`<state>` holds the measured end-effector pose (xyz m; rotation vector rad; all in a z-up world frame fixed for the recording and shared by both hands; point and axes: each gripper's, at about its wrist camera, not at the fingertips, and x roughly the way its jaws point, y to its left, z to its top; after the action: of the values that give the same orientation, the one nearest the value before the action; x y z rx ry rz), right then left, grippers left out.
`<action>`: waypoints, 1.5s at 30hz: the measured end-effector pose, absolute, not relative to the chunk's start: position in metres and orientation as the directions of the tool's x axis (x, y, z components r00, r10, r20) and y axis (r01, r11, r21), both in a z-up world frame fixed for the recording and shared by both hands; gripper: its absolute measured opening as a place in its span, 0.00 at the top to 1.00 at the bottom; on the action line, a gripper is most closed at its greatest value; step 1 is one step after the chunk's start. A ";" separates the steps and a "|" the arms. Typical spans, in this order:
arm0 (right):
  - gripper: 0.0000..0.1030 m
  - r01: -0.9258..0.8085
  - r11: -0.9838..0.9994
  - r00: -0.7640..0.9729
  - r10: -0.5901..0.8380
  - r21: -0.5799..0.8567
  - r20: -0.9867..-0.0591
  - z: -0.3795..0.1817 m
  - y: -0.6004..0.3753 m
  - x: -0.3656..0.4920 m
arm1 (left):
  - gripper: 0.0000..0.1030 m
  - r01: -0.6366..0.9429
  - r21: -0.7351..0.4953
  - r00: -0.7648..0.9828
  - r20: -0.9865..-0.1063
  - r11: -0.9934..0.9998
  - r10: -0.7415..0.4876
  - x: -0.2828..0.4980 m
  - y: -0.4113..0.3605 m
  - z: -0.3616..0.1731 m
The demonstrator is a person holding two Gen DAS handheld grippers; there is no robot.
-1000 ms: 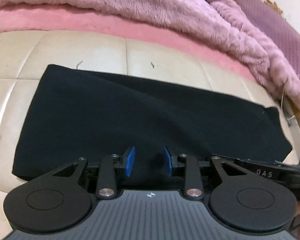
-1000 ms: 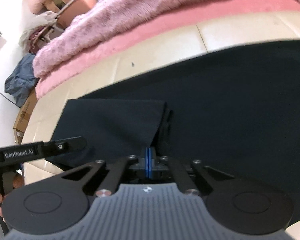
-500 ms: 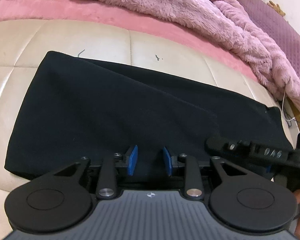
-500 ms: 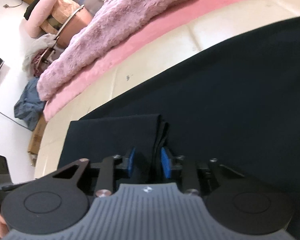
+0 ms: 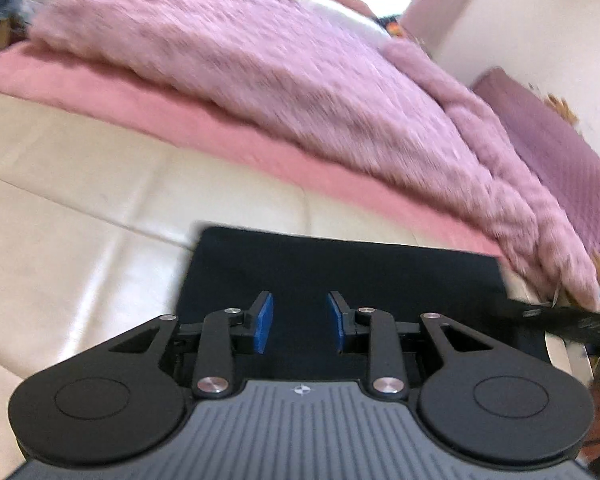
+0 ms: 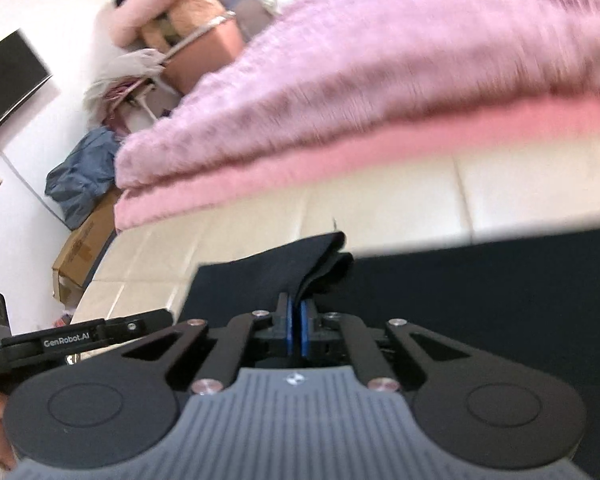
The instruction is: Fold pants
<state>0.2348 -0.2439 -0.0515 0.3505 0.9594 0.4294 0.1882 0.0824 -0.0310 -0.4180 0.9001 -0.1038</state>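
Observation:
The black pants [image 5: 340, 264] lie on a cream leather surface [image 5: 80, 248]. In the left wrist view my left gripper [image 5: 300, 322] is open, its blue pads apart over the near edge of the cloth, with nothing between them. In the right wrist view my right gripper [image 6: 294, 320] is shut on a fold of the pants [image 6: 320, 256], which rises from the pads in a lifted flap. The rest of the pants [image 6: 480, 280] spreads to the right. The left gripper's body [image 6: 80, 338] shows at lower left.
A fluffy pink-purple blanket [image 5: 300, 80] over a pink sheet [image 5: 220, 128] lies behind the pants. Cardboard boxes [image 6: 80, 248], a blue bag [image 6: 84, 172] and clutter stand at the left in the right wrist view. The right gripper's body [image 5: 560, 320] crosses the left view's right edge.
The right gripper opened half a second ago and has now shut on the fold and lifted it. Both views have tilted up and blurred; the left gripper stays open.

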 end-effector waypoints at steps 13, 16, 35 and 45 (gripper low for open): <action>1.00 -0.201 0.927 0.592 0.372 0.316 -0.715 0.098 -0.361 0.257 | 0.67 -0.084 -0.415 0.625 -0.730 0.906 -0.276 0.191 0.077 -0.029; 1.00 -0.156 0.948 0.596 0.314 0.277 -0.739 0.106 -0.400 0.255 | 0.67 -0.045 -0.413 0.599 -0.740 0.910 -0.307 0.201 0.053 -0.036; 1.00 0.140 0.989 0.375 -0.010 0.046 -0.927 -0.084 -0.557 0.299 | 0.70 0.132 -0.309 0.394 -0.856 0.942 -0.336 0.244 -0.056 -0.103; 1.00 -0.008 0.983 0.506 -0.153 -0.182 -0.849 -0.065 -0.521 0.293 | 0.71 0.128 -0.314 0.387 -0.858 0.941 -0.339 0.239 -0.051 -0.114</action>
<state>0.2932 -0.5209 -0.0648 -0.1704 1.0382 -0.0875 0.2388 -0.0514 -0.1138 -0.2092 1.1370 -0.2996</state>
